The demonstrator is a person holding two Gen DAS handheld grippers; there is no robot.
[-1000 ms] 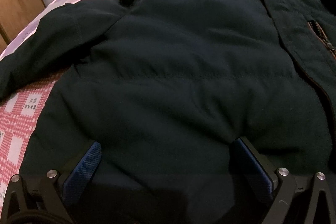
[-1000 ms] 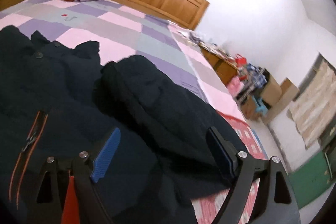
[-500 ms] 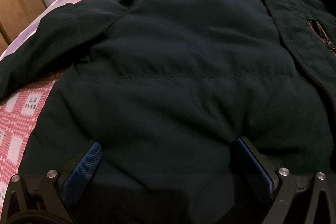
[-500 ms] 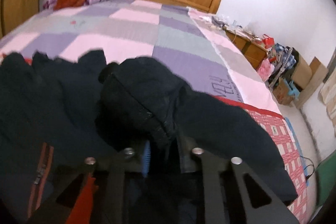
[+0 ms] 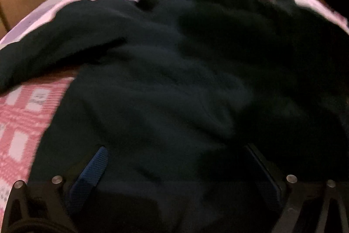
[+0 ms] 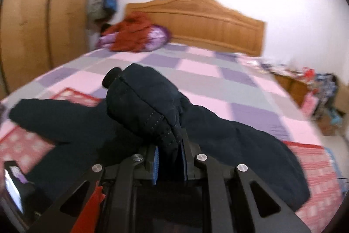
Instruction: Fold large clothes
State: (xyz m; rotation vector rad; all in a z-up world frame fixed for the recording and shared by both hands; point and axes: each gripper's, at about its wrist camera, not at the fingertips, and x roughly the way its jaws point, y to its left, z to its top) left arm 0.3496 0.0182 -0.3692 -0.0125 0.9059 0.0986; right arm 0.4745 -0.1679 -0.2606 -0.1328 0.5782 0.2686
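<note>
Pinching a sleeve [image 6: 141,106] of the dark jacket [image 5: 165,88], right gripper [image 6: 169,158] has just closed from wide and lifted it off the bed [image 6: 218,80]. Left gripper [image 5: 174,167] stays spread, jacket hem lying between its fingers. Sleeve fold-in looks begun.

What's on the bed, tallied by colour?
Dark navy: 1, the jacket, its sleeve end clamped in the right claw
Rust-orange: 1, a garment by the headboard
Purple: 1, a bundle under it
Total: 3
</note>
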